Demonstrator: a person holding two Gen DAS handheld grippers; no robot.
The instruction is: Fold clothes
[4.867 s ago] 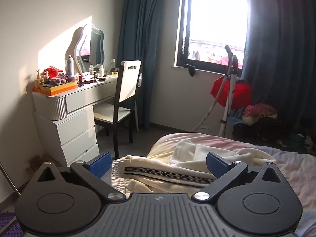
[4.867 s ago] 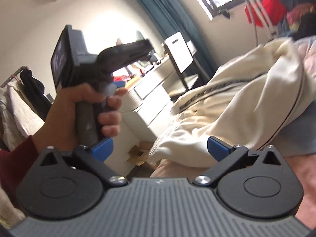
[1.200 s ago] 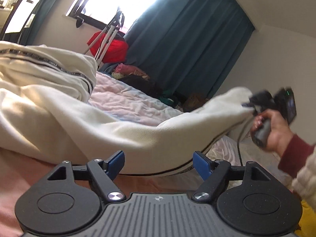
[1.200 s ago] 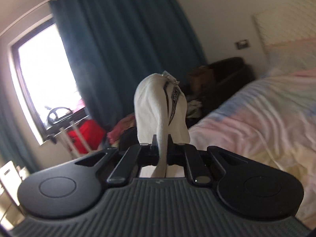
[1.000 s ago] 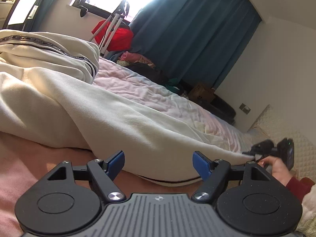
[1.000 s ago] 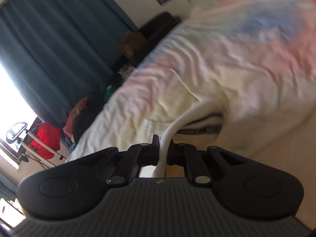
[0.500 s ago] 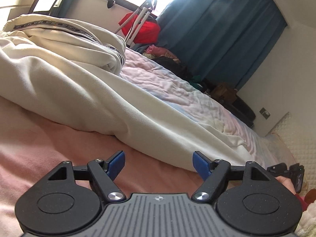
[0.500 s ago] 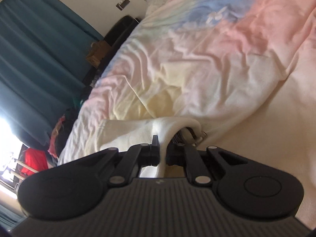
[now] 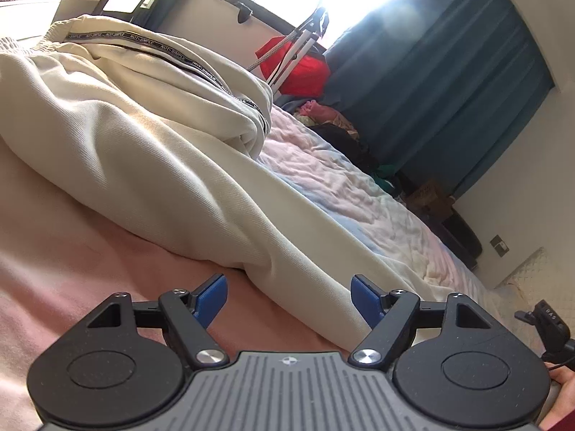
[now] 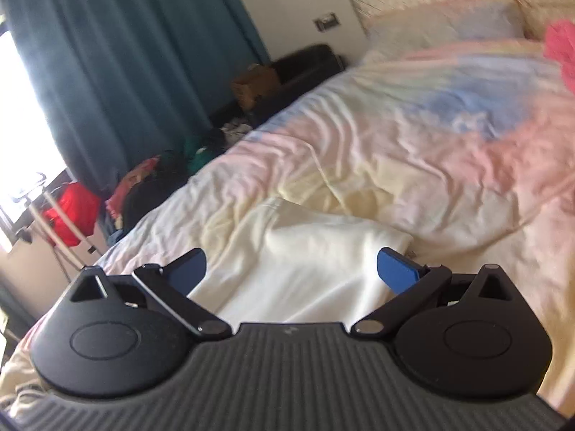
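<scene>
Cream trousers [image 9: 151,151] with a black lettered side stripe lie across the pastel bed cover [image 9: 341,186]; one leg stretches from the bunched waist at upper left toward the lower right. My left gripper [image 9: 289,296] is open and empty, low over the pink sheet, with the leg between and just beyond its blue pads. In the right wrist view the leg's end [image 10: 309,262] lies flat on the bed cover [image 10: 413,151]. My right gripper [image 10: 291,269] is open just above that end. The right gripper's body shows in the left wrist view [image 9: 546,327].
Teal curtains [image 9: 449,82] and a bright window are beyond the bed. A red bag on a stand [image 9: 298,64] and a clothes pile [image 10: 151,179] are on the floor. A pillow [image 10: 449,25] and a pink item [image 10: 560,50] are at the head end.
My right gripper opened and let go of the trouser leg, which now lies flat on the bed. My left gripper stayed open and turned a little left.
</scene>
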